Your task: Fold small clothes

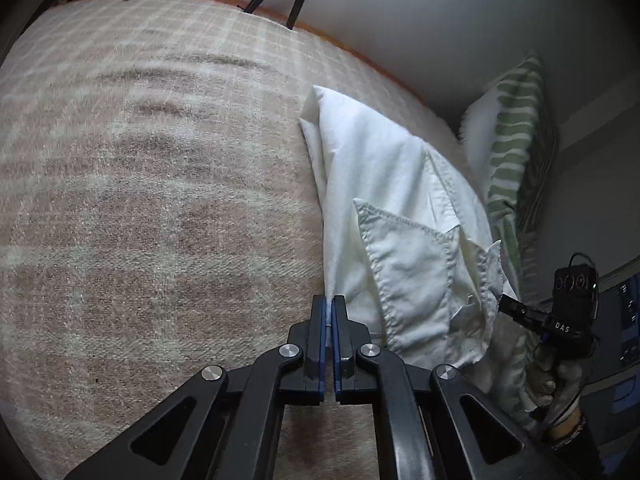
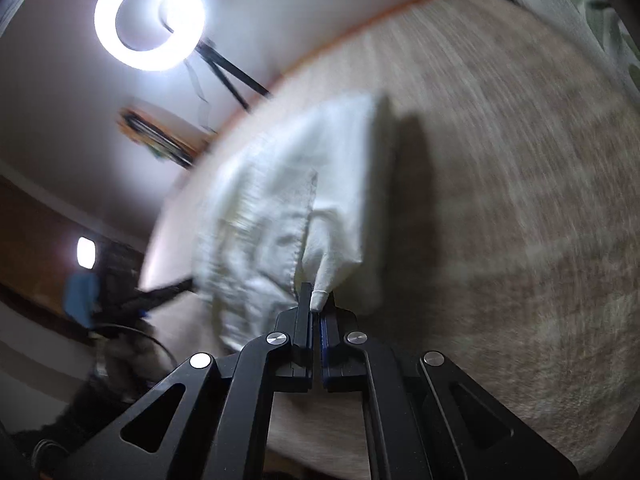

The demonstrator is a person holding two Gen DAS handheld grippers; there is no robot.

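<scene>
A bed spread with a pinkish-beige checked woollen blanket [image 1: 152,208] fills both views, its far edge trimmed in orange against a pale wall, where a glowing ring lamp [image 2: 149,16] stands on black legs. Towards the left of the garment, the left gripper [image 1: 329,312] has its jaws clamped together on a thin near edge of the small white cotton garment [image 1: 392,208], a stitched, hemmed flap lying uppermost. From that pinch the cloth runs away towards the far edge of the bed, so its long axis lies roughly from near to far, the far end folded to a blunt corner. Further right, the right gripper [image 2: 317,305] has its jaws shut on a narrow rolled tip of the same garment; this view is blurred. Holding two near points probably keeps the near edge taut, so the piece can be laid or doubled over squarely. At the bed's right edge a green-and-white striped cushion [image 1: 514,140] leans, just beside the garment.
</scene>
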